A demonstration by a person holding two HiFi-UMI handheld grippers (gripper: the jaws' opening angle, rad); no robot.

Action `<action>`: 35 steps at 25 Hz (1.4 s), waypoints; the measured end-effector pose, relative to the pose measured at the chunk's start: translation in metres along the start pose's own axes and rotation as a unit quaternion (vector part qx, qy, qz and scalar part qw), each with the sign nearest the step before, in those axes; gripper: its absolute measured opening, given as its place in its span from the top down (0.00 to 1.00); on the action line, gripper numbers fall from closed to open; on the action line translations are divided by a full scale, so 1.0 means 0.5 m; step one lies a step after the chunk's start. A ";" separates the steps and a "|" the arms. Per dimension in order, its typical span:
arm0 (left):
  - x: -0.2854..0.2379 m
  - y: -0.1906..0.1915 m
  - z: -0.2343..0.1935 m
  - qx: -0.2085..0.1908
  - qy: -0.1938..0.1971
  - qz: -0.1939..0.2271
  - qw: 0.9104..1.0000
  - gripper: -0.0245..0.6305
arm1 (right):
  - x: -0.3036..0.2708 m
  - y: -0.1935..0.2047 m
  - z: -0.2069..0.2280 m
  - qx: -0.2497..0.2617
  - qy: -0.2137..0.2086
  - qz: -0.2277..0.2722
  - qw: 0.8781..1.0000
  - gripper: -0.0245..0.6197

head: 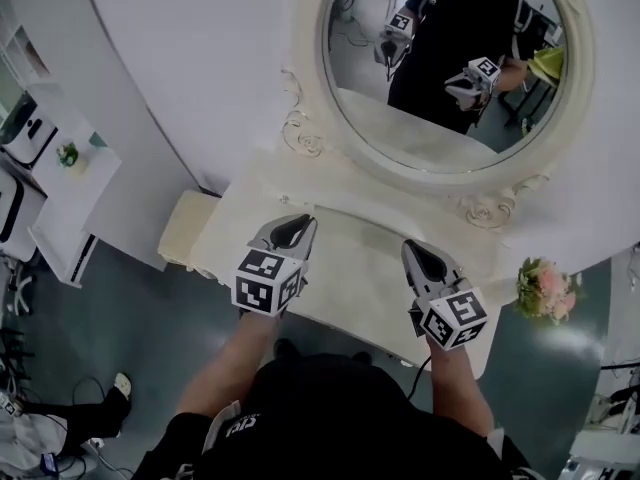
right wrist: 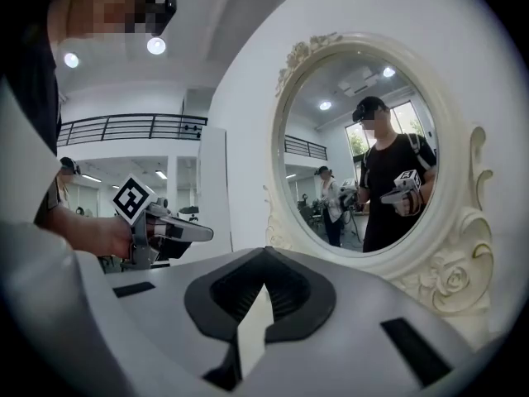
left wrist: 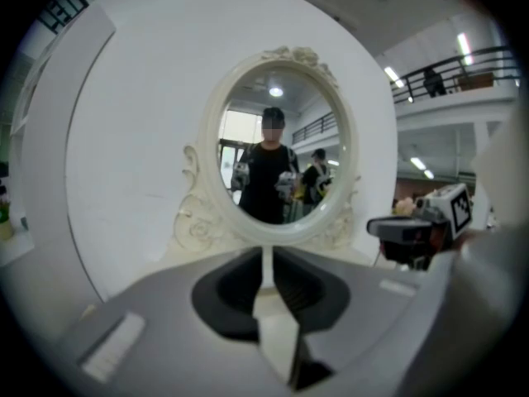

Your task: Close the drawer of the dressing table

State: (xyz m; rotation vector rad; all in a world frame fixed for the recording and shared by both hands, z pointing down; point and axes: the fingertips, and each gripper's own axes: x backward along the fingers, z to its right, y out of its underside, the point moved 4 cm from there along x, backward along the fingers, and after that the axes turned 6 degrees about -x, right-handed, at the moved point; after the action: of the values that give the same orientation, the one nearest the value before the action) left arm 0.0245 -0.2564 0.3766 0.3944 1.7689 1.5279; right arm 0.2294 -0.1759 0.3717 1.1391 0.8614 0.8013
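The cream dressing table (head: 352,268) crosses the centre of the head view from middle left to lower right, with its oval mirror (head: 450,78) at the top. Its drawer is not visible and is judged to sit in the near side, below both grippers, so a closing push would run towards the mirror. The left gripper (head: 298,224), centre-left, has its jaws a narrow slit apart and empty; the right gripper (head: 412,251), centre-right, has its jaws together and empty, and neither is clearly nearer.

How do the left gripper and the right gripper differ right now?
The left gripper has jaws slightly apart; the right gripper is shut. The left gripper hangs over the left of the table, the right gripper nearer the flowers. Both are empty and face the mirror.
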 end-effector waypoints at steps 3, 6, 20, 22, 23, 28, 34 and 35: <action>-0.011 -0.039 0.014 -0.001 0.008 0.022 1.000 0.90 | 0.021 -0.037 0.013 0.003 0.018 0.025 1.000 0.97; -0.014 -0.075 0.024 -0.003 0.018 0.043 0.999 0.91 | 0.034 -0.072 0.003 0.011 0.011 0.042 0.999 0.97; 0.047 -0.081 -0.042 -0.021 -0.036 0.075 0.996 0.92 | 0.072 -0.092 0.010 0.027 0.036 0.050 0.998 0.97; 0.048 -0.069 -0.049 -0.017 -0.039 0.068 0.997 0.92 | 0.073 -0.080 0.017 0.024 0.042 0.045 0.998 0.97; 0.048 -0.064 -0.051 -0.016 -0.039 0.066 0.997 0.92 | 0.073 -0.077 0.017 0.023 0.042 0.043 0.998 0.97; 0.043 -0.063 -0.049 -0.014 -0.038 0.063 0.997 0.92 | 0.062 -0.079 0.011 0.023 0.032 0.044 0.998 0.97; 0.033 -0.067 -0.029 -0.025 -0.024 0.057 0.998 0.92 | 0.050 -0.089 0.004 0.022 0.024 0.047 0.998 0.97; 0.033 -0.067 -0.027 -0.028 -0.023 0.056 0.998 0.92 | 0.049 -0.090 0.004 0.022 0.024 0.048 0.998 0.97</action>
State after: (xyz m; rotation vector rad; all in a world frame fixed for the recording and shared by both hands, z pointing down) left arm 0.0120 -0.2630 0.3394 0.5042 1.6893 1.6288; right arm 0.2466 -0.1654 0.3246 1.2115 0.8716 0.8957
